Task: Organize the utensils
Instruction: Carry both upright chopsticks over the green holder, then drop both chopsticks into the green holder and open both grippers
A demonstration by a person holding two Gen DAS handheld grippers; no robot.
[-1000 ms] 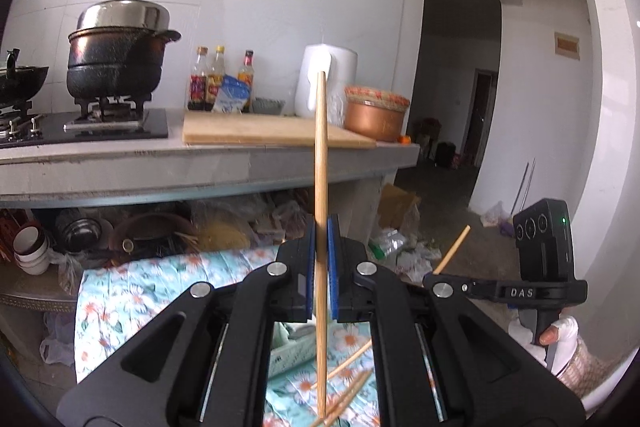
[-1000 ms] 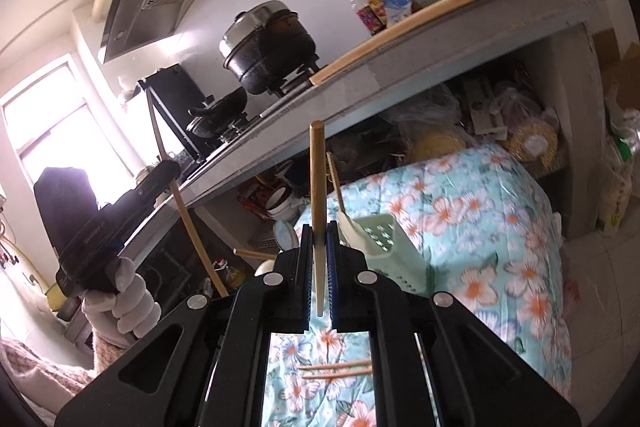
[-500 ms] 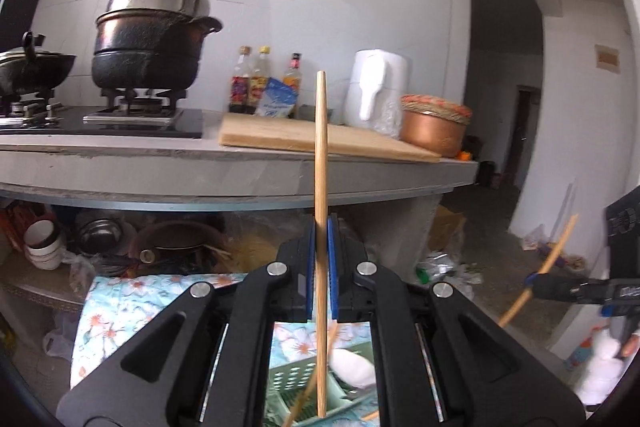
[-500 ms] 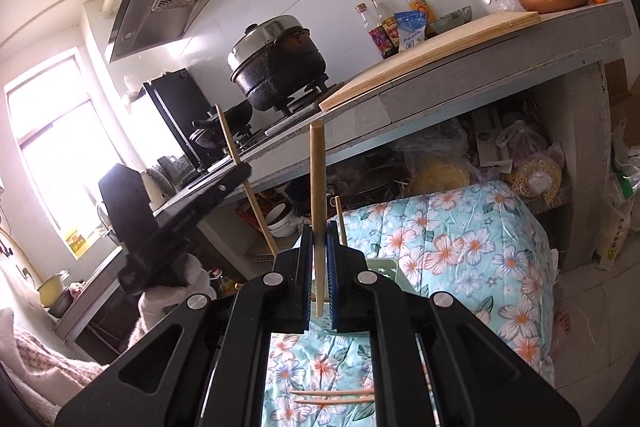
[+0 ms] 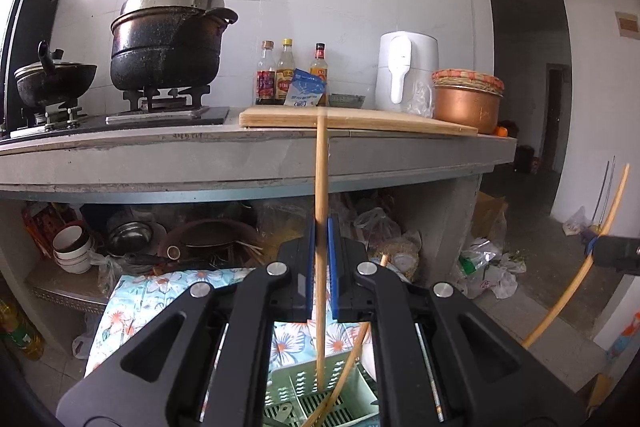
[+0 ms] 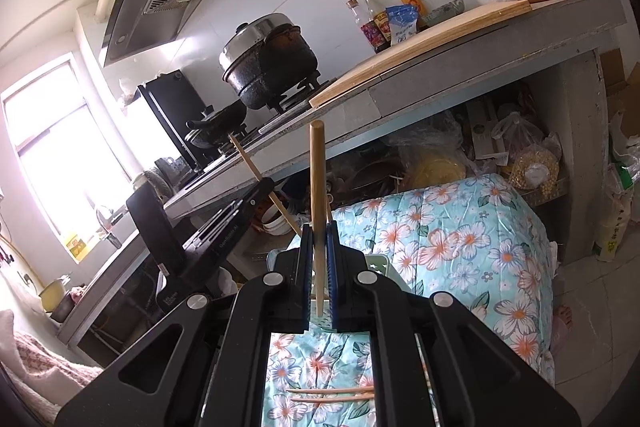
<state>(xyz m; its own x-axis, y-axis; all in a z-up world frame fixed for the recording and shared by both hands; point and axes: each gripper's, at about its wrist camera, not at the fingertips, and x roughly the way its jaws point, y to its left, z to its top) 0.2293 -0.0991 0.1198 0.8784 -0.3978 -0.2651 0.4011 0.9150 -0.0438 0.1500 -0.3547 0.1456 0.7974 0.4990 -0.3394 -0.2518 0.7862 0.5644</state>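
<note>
- Your left tongs: clamped on a wooden chopstick, held upright; its lower tip hangs at 6 o'clock, over the pale green slotted utensil basket.
- Basket: sits on the floral cloth; a second chopstick leans inside it, toward 1 o'clock.
- Your right tongs: clamped on another chopstick, near upright, top tilted slightly toward 11 o'clock.
- Loose stock: a pair of chopsticks lying flat, side by side on the cloth, at 6 o'clock in the right view.
- Your left tool and its chopstick show at 9 o'clock in the right view.
- Behind: the table carrying a black pot.
</note>
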